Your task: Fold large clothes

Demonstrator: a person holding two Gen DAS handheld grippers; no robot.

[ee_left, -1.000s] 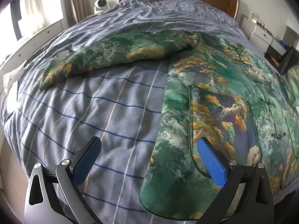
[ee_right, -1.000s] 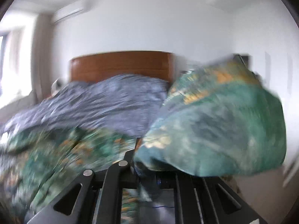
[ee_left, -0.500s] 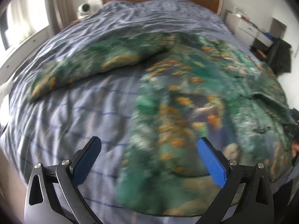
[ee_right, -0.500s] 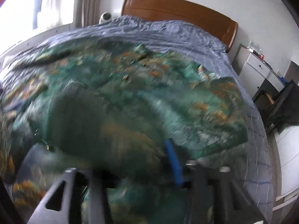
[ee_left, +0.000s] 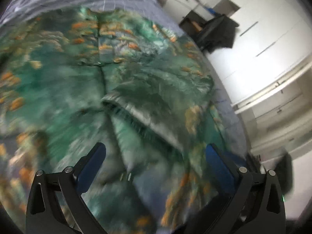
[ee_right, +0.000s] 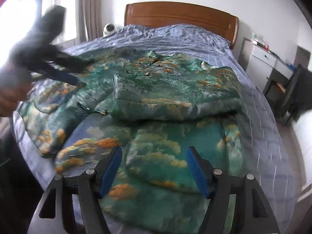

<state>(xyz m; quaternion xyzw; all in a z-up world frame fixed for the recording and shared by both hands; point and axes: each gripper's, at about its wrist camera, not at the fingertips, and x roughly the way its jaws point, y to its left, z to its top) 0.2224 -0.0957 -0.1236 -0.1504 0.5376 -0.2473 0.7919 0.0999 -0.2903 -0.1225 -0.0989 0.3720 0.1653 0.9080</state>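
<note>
The large green padded jacket with orange cloud print (ee_right: 175, 89) lies spread on the blue checked bed (ee_right: 259, 136), one sleeve folded across; soft, bulky, likely slippery, best pinched at hem or cuff; left gripper (ee_left: 156, 156) wide, right gripper (ee_right: 154, 161) opening, both empty.
</note>
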